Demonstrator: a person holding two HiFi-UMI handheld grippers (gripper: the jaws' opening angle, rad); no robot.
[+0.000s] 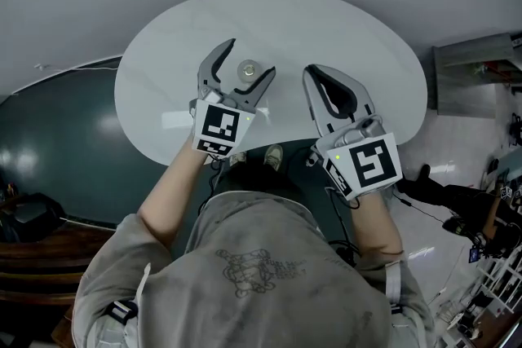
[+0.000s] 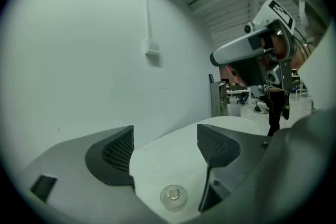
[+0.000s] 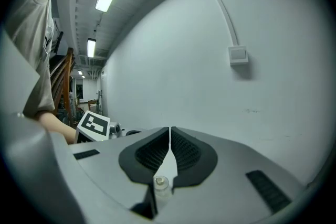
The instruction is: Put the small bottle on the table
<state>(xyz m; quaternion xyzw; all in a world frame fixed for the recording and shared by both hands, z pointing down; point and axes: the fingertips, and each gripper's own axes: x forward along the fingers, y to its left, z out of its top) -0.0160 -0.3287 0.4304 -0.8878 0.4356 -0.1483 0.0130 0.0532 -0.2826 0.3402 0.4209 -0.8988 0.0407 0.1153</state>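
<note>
As viewed from the head camera, record the small bottle standing on the white desk, cap up, long axis vertical. Place it between the jaws of the left claw, deep toward the throat rather than out at the tips. Confirm from the left gripper view: claw released, jaws spread wide, pads clear of the bottle on both sides, narrower gap on the 3 o'clock side. Rate the placing as done in substance, and leave only the withdrawal of the claw outstanding.

Note the governing relation. From the bottle, read claw body at about 6 o'clock, open mouth at about 12, and one jaw each at 9 and 3. Judge a straight pull-back toward 6 o'clock, or a lift straight up, as the clean exit. Flag any sideways drift toward 9 o'clock as liable to bring the 3 o'clock jaw against the bottle and tip it.

Log the right claw at 3 o'clock of the bottle, just beside the left one, tips clenched together. Report, in the right gripper view, a second small bottle showing in the hollow behind the met tips. Cannot tell whether pinched there or merely standing beneath. Rank the left claw as much the nearer to the placed bottle.
</note>
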